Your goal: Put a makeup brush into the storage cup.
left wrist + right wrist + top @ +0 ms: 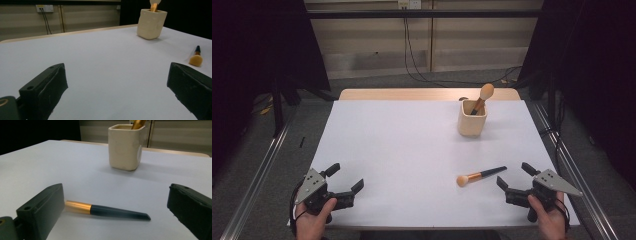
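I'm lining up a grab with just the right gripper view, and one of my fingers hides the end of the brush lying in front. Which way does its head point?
Observer: In the high view, the black-handled makeup brush with a gold ferrule lies flat on the white table. Its tan head points toward the table's middle and its handle tip toward the right gripper.
Operator: Is the left gripper near it?
Observer: No. The left gripper is at the near left corner, open and holding nothing.
Operator: What's in the cup?
Observer: The cream square cup holds a second brush, tan head up, leaning right.
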The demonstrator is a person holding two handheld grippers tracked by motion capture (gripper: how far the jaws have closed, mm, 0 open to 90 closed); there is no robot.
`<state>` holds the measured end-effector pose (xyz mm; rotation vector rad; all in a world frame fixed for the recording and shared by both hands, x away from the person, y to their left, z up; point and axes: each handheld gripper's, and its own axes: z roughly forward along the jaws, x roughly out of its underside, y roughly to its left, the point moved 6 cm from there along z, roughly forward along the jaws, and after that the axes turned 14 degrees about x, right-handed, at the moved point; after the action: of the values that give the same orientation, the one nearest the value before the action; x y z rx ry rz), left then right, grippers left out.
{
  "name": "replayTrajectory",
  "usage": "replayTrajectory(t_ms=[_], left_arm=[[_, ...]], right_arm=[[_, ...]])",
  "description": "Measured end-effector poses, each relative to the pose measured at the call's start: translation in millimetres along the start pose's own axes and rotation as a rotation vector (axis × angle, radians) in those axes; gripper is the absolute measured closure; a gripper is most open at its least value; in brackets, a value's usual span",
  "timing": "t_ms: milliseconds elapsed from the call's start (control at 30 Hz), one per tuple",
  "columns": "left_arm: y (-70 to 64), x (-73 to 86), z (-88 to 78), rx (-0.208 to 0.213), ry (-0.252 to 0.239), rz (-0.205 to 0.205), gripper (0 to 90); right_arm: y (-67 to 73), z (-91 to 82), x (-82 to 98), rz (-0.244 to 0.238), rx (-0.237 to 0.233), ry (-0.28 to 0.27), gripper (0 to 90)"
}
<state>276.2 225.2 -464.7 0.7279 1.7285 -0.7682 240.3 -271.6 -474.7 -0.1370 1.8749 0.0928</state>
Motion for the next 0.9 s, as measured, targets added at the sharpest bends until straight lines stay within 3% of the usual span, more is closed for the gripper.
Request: replayTrajectory(t_ms=[100, 900], left_arm=[[1.4, -0.3, -0.8, -0.01, -0.005, -0.004, 2.6], [6.8, 2.2, -1.5, -0.01, 0.005, -0.002, 2.5]], right_arm=[[-0.7, -5.3, 2.2, -0.019, 0.011, -0.006, 0.8], [3.0, -0.6, 1.0, 0.016, -0.026, -0.011, 0.1]])
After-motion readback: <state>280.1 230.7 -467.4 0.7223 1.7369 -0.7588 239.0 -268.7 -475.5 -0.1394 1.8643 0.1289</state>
